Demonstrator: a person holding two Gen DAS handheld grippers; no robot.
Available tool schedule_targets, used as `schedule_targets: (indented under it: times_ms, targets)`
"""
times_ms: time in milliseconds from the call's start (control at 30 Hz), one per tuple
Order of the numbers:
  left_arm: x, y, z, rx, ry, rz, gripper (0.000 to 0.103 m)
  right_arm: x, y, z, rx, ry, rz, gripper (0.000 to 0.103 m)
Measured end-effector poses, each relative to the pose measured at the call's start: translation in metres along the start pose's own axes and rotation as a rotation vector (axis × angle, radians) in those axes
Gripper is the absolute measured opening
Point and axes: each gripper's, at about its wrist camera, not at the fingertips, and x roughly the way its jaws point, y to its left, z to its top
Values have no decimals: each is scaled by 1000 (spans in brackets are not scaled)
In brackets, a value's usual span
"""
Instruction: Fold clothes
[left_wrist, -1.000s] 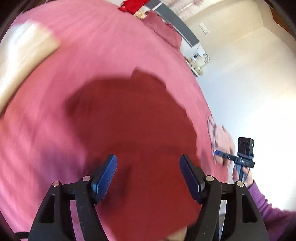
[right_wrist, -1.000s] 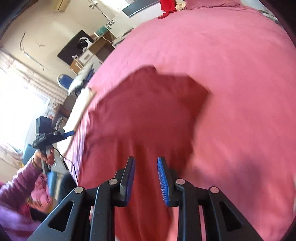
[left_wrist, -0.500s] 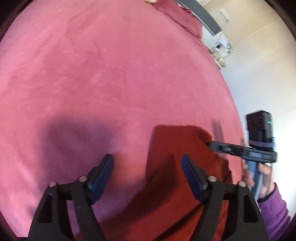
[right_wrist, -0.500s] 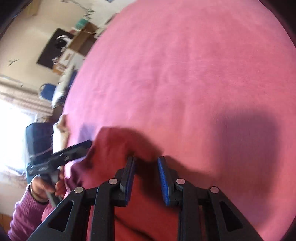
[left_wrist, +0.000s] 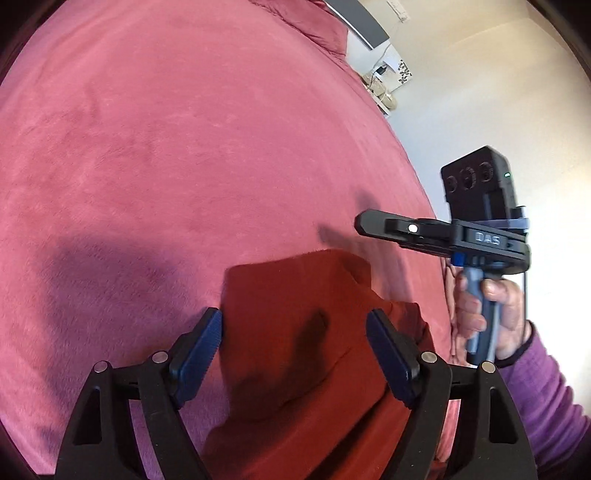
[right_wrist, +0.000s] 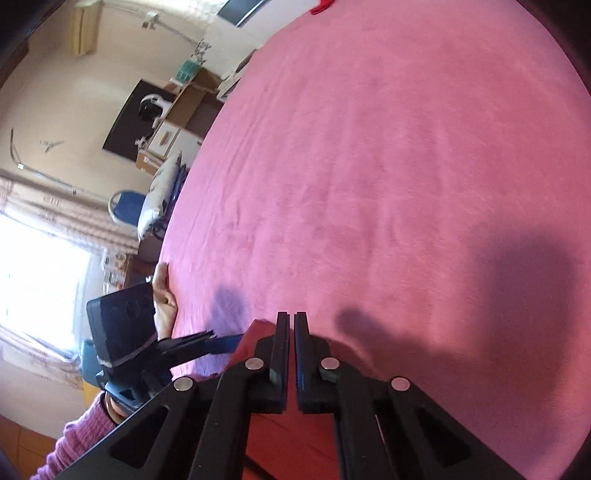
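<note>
A dark red garment (left_wrist: 295, 350) lies bunched on the pink bedspread (left_wrist: 184, 147) near its front edge. My left gripper (left_wrist: 295, 354) is open, its blue pads either side of the cloth's near part, holding nothing. My right gripper (right_wrist: 291, 354) has its jaws nearly together, with no cloth visible between them; the red garment (right_wrist: 295, 443) lies under and behind its fingers. The right gripper also shows in the left wrist view (left_wrist: 369, 221), hovering above the garment's right corner. The left gripper shows in the right wrist view (right_wrist: 207, 341) at the lower left.
The pink bedspread (right_wrist: 406, 166) fills most of both views. A pillow (left_wrist: 314, 26) lies at the bed's far end. A small red item (right_wrist: 321, 5) sits at the far edge. A desk, chair and window (right_wrist: 37, 277) stand to the left of the bed.
The garment went from spread wide over the bed to a small bunched heap near the front edge. My right gripper's jaws have come closer together and it has risen off the cloth.
</note>
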Motion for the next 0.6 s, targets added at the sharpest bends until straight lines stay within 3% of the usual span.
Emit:
schedule_targets:
  times_ms: [67,100,133,267,367,467,500,533,567,600]
  targets:
    - [1,6,3,-37,30,-28,79,-7,-3,-4,21,3,35,11]
    - [1,9,4,-55,46,-42,79,-13,-6,-8,38,-4,63,27]
    - [1,11,5,-73,61,-56,79,-17,-12,-13,62,7,72,29]
    - [2,19,7,-112,110,-93,79,-15,-40,-35,177,126,33,31]
    - [8,22,12,-152,114,-78,79,10,-49,-42,210,210,21,31]
    - [12,18,18,-156,82,-62,79,21,-48,-38,246,171,81,27]
    - [14,13,18,-122,71,-32,74,23,-46,-36,242,149,80,11]
    - [17,7,18,-72,59,7,35,24,-41,-35,226,137,65,10]
    - [20,0,18,-22,48,47,11,25,-36,-35,209,132,52,10]
    - [23,-1,16,-17,42,50,10,27,-31,-34,192,128,40,10]
